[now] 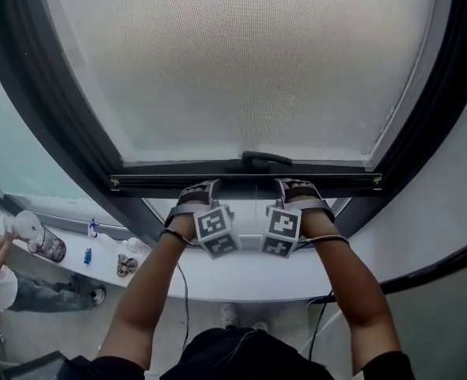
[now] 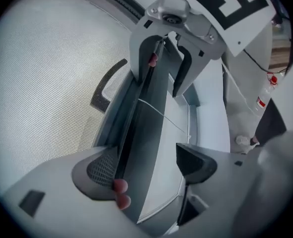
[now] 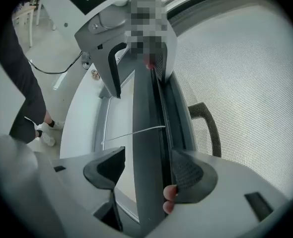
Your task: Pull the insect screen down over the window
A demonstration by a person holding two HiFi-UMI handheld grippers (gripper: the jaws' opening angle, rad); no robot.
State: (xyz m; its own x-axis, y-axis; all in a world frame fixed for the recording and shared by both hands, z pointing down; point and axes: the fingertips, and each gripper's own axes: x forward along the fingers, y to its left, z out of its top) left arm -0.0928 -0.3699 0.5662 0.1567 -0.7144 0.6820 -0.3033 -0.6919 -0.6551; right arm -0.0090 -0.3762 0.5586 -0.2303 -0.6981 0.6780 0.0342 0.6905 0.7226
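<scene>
The grey mesh insect screen [image 1: 241, 62] covers most of the window. Its dark bottom bar [image 1: 241, 182] hangs just above the white sill, with a black handle [image 1: 265, 159] at mid-width. My left gripper [image 1: 198, 188] and right gripper [image 1: 297, 187] sit side by side over the bar, on either side of the handle. In the left gripper view the bar [image 2: 146, 133] runs between the jaws of the left gripper [image 2: 146, 170]. In the right gripper view the right gripper [image 3: 146, 175] straddles the bar [image 3: 149, 148] the same way. Each mesh-side pad lies against the bar. The room-side pads stand apart from it.
A dark window frame [image 1: 51, 133] curves round the screen. The white sill [image 1: 241, 279] runs below it with small items [image 1: 127, 264] at the left. A person [image 1: 0, 279] stands at the lower left. A thin white cord [image 3: 136, 132] crosses under the bar.
</scene>
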